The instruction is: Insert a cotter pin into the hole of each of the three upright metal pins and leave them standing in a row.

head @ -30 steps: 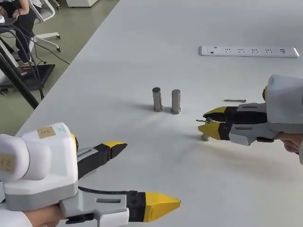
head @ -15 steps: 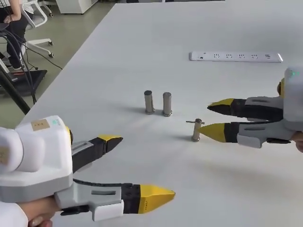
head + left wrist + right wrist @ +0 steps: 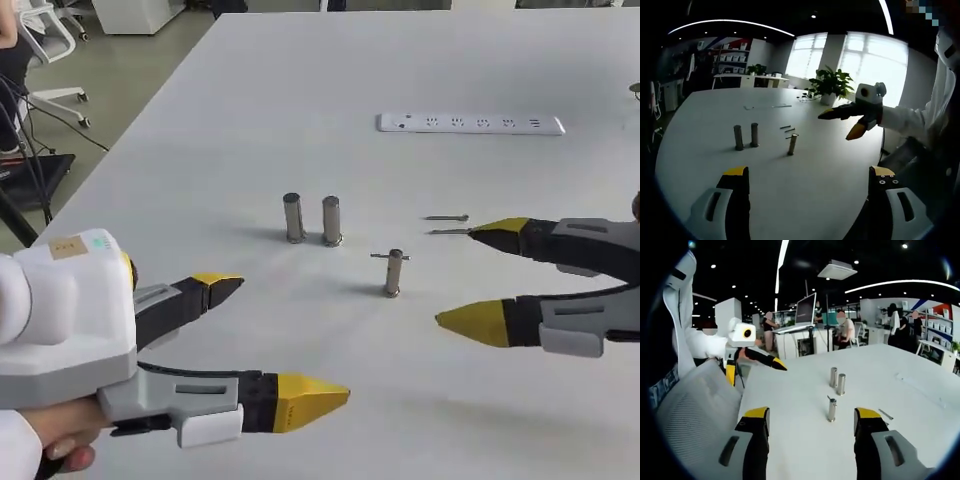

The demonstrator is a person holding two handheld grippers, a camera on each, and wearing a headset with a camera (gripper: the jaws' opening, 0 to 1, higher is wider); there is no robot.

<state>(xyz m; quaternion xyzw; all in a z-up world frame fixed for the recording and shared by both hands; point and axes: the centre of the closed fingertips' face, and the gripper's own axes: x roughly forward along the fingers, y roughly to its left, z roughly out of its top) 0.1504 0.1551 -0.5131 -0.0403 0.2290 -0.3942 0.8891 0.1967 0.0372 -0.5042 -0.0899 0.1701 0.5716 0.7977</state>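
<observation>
While the left gripper [image 3: 288, 340] and right gripper [image 3: 458, 276] are hovering open, one cottered metal pin [image 3: 393, 272] is standing at the desk [image 3: 300, 100] centre near two bare pins [image 3: 292, 217]. Pinching a loose cotter pin [image 3: 446, 217] by one end should ease threading.

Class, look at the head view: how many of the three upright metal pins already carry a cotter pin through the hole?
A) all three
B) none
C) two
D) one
D: the front pin has a cotter pin across its top, while the rear-left pin and the rear-right pin stand bare.
</observation>
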